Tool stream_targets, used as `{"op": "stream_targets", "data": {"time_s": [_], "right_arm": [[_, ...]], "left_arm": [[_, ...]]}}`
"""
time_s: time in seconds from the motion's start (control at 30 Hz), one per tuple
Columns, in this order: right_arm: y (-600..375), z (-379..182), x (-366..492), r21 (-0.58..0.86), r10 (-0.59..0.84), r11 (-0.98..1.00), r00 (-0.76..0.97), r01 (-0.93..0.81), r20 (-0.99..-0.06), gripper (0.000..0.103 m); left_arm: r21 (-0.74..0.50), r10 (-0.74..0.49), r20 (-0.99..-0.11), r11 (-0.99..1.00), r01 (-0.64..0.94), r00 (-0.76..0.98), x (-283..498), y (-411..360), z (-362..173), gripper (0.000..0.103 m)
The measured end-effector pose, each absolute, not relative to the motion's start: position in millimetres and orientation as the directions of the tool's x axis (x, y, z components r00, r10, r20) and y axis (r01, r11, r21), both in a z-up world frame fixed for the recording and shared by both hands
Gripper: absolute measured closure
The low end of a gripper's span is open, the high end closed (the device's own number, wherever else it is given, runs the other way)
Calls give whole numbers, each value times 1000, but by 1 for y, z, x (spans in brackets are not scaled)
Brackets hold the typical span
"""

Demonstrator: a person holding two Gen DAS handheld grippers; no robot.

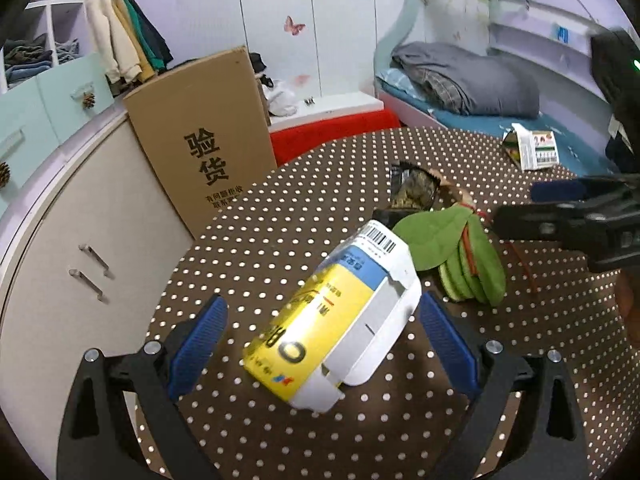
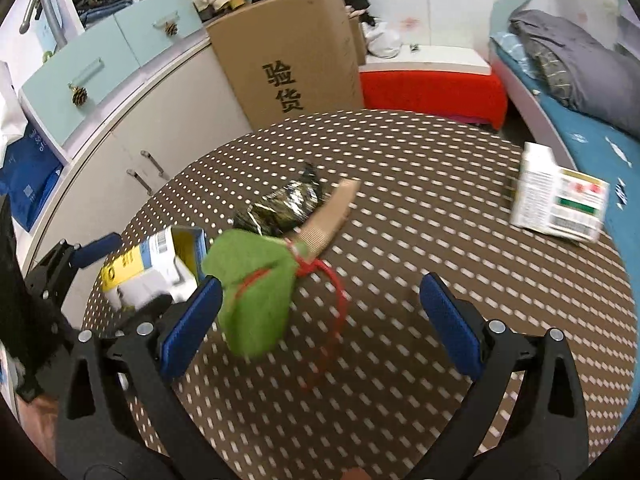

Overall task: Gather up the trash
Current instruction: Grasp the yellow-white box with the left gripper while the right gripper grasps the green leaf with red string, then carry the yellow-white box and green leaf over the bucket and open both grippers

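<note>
A crushed yellow, blue and white carton [image 1: 340, 316] lies on the brown polka-dot table [image 1: 280, 208], between the open fingers of my left gripper [image 1: 322, 328]; contact cannot be told. It also shows in the right wrist view [image 2: 156, 264]. A bundle of green leaves [image 1: 460, 256] tied with red string lies just beyond it. In the right wrist view the leaves [image 2: 256, 300] sit by the left finger of my open, empty right gripper [image 2: 320, 308]. A crumpled dark foil wrapper [image 2: 280, 206] and a tan cardboard strip [image 2: 328, 216] lie behind. A white box [image 2: 560, 196] lies at the table's far right.
A tall cardboard box [image 1: 200, 132] stands against white cabinets [image 1: 80, 264] left of the table. A red-covered bench [image 2: 432, 84] and a bed with grey bedding [image 2: 580, 68] are beyond the table. The right gripper's body [image 1: 580, 216] shows at the right of the left wrist view.
</note>
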State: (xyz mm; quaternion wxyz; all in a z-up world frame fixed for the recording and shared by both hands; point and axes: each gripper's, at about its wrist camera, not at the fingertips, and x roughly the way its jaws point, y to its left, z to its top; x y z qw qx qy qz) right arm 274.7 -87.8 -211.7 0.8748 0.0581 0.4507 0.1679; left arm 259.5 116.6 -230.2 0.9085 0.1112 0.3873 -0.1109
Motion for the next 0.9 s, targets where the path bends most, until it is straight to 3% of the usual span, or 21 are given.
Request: {"op": "stream_targets", "data": {"time_s": [0.03,0.1,0.17,0.23,0.3,0.37,0.9], "right_arm": [[-83,-214,278,252,349,935,533,-248,-771,6],[-70,-222,286,231,344,934,519,-271,-783,7],[-61,-228,287,213,341,932,513,-292,-788,16],[-56,-226,280,155,312,936,546,-315,-777,54],[-61,-225,275,193,346,927,533,-323,-772,71],[-70,-225,269,214,360,924,531,-317,-767,77],[-186,-181,190,289,370,929,638,-232,-676,80]], "left_arm": [[109,-124,-731,950,293,671,260,116,-231,10],[88,-139,-742,949,302,656,262,114,-233,27],[82,-141,-749,950,301,648,263,112,-235,37],[80,-136,-750,953,294,647,261,110,-234,43],[67,-138,-752,957,284,644,258,109,-233,50],[51,-140,-755,961,270,641,255,110,-231,52],[-65,-211,-735,968,242,644,205,70,-208,54]]}}
